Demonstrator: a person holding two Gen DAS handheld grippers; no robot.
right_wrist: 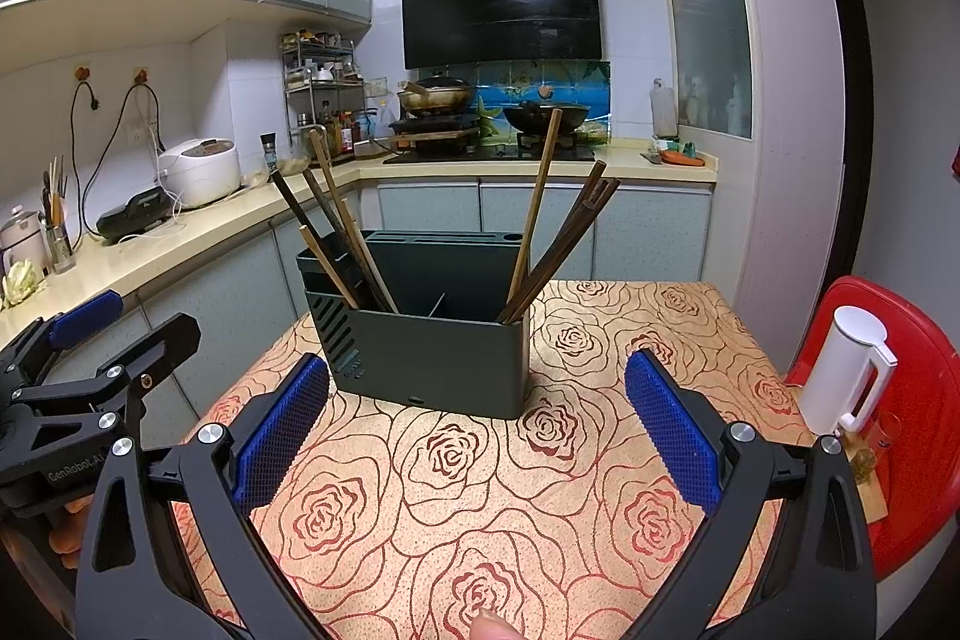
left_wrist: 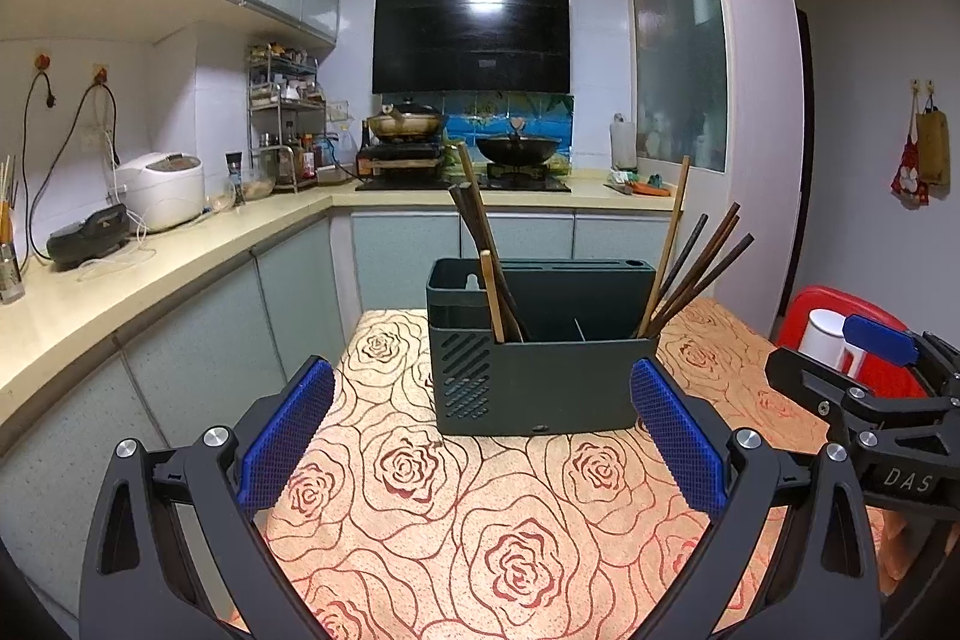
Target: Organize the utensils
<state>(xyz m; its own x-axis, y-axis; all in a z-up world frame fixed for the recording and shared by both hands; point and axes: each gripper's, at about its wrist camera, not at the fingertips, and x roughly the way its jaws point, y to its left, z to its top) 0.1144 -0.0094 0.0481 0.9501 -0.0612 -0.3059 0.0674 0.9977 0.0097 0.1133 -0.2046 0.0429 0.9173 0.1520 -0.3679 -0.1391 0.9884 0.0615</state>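
The left gripper (left_wrist: 482, 430) gapes wide, empty, before the holder (left_wrist: 540, 346) standing on the table (left_wrist: 420, 520). Chopsticks (left_wrist: 486, 256) lean in its end compartments. The right gripper (right_wrist: 477, 424) is wide too, empty.

Each camera sits behind its own gripper and looks forward and slightly downward along the two fingers, which fill the lower corners of the frame. Both views face the dark utensil holder (left_wrist: 543, 346) on the rose-patterned table (left_wrist: 420, 532), with the kitchen counter and range hood (left_wrist: 471, 37) beyond. The left wrist view shows the right gripper (left_wrist: 864, 370) at its right edge; the right wrist view shows the left gripper (right_wrist: 114, 334) at its left edge. Both stand near the holder.
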